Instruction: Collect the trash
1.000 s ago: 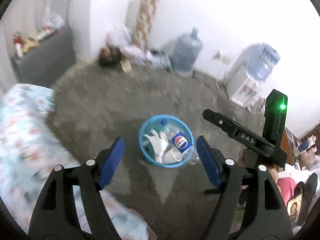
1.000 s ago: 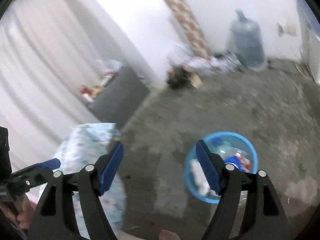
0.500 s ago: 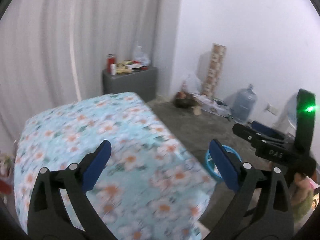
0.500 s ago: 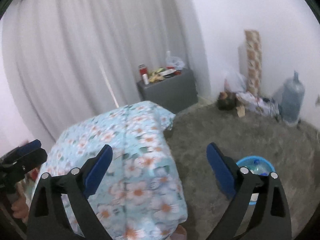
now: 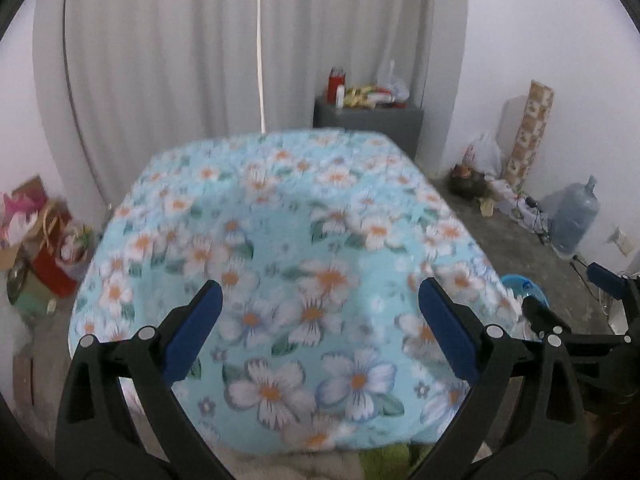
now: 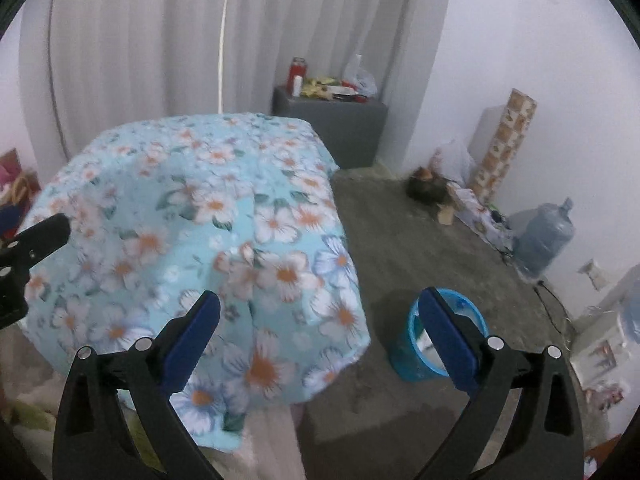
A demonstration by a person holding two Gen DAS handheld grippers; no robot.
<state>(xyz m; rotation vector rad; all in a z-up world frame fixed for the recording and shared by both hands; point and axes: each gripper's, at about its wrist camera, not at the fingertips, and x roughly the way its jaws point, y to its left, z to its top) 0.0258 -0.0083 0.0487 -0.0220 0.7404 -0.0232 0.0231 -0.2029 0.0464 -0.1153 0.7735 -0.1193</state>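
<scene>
Both tongs are held wide apart and empty. The left gripper (image 5: 318,330) is raised over a table draped in a blue floral cloth (image 5: 280,248), its jaws spread with nothing between them. The right gripper (image 6: 320,332) is likewise spread and empty, poised at the cloth's right edge, above grey concrete floor (image 6: 420,236).

The trash is gathered in a blue bin (image 6: 416,360) that stands on the floor just beside the table's right side; in the left view only its rim (image 5: 520,282) is seen past the cloth's edge. Its contents are largely hidden by the right gripper's jaw, so they cannot be named, and no loose trash is made out on the cloth. The bin is judged light, thin-walled and somewhat flexible, its plastic likely slippery. A hold across the rim, with one finger inside and one outside, is thought the surest, since a squeeze on the wall could buckle it.

Further out, a grey cabinet (image 6: 332,128) crowded with bottles and bags is set against white curtains (image 6: 140,40). A large water jug (image 6: 544,236), a patterned roll (image 6: 504,144) and scattered clutter (image 6: 432,188) are lined along the far wall. Boxes and gift bags (image 5: 40,248) are stacked at the table's left. The overhanging cloth is considered the main obstacle to any reach toward the bin.
</scene>
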